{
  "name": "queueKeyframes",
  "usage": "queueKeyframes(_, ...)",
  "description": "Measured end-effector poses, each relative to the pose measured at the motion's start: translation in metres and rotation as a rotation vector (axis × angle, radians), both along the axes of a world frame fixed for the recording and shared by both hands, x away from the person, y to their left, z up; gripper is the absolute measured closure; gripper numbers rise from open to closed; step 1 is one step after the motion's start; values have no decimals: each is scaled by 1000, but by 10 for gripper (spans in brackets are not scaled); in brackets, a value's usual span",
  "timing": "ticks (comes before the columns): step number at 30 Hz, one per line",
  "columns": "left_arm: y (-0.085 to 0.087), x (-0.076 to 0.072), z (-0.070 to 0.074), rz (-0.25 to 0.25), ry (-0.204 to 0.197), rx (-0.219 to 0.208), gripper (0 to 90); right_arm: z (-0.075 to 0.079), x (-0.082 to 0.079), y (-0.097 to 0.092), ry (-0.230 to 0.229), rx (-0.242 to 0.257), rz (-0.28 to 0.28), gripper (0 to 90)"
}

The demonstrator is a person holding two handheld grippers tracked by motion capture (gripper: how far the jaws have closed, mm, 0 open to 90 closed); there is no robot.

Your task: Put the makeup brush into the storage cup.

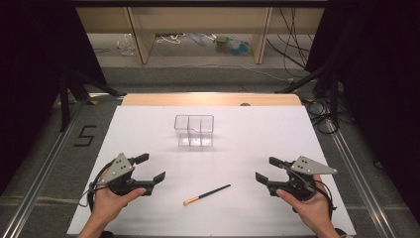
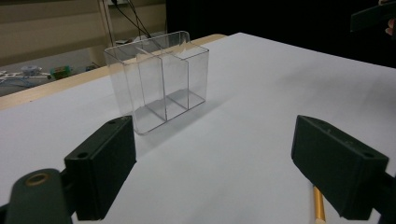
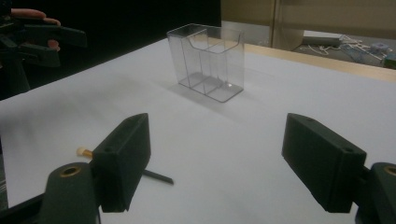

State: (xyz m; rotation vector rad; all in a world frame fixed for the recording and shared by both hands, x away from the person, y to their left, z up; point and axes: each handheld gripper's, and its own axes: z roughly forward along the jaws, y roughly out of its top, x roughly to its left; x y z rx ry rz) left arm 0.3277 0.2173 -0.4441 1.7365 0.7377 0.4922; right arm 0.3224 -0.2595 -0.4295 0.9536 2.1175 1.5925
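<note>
A clear plastic organiser box [image 1: 194,131] with inner dividers stands upright and empty on the white table [image 1: 148,124], towards the back centre; it is also in the left gripper view as the box [image 2: 159,79] and in the right gripper view as the box [image 3: 208,60]. A thin black brush [image 1: 207,194] with a gold ferrule and pale tip lies flat near the front centre, between the hands. My left gripper [image 1: 150,168] rests at the front left, open and holding nothing. My right gripper [image 1: 266,170] rests at the front right, open too. The brush handle [image 3: 156,176] peeks out behind the right gripper's jaw.
The table's wooden far edge [image 1: 210,99] runs behind the box. Beyond it are wooden table legs [image 1: 138,34], cables and small clutter on the floor. Black stands [image 1: 69,84] flank the table on both sides. A "5" mark [image 1: 85,135] is on the floor at left.
</note>
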Motion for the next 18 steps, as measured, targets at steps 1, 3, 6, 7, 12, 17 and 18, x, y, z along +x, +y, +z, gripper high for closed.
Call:
queueKeyframes(1,0,0,0,0,-3,2,142,0,0,-1,1,-7,-2,247)
queueKeyframes(3,-1,0,0,-1,1,0,145,1,-1,-1,4,-10,-4,247)
queueKeyframes(6,-2,-1,2,-8,8,19,149,1,-1,-2,8,-29,-9,250)
queueKeyframes(7,-3,-1,2,-14,8,23,150,3,-2,-3,27,-47,-7,251)
queueKeyframes(12,-12,1,13,-44,45,110,184,0,1,0,20,-18,-1,256)
queueKeyframes(17,-31,7,20,-91,159,227,222,-2,4,2,26,-26,6,270)
queueKeyframes(18,-35,9,21,-111,171,256,225,-1,4,2,23,-32,1,271)
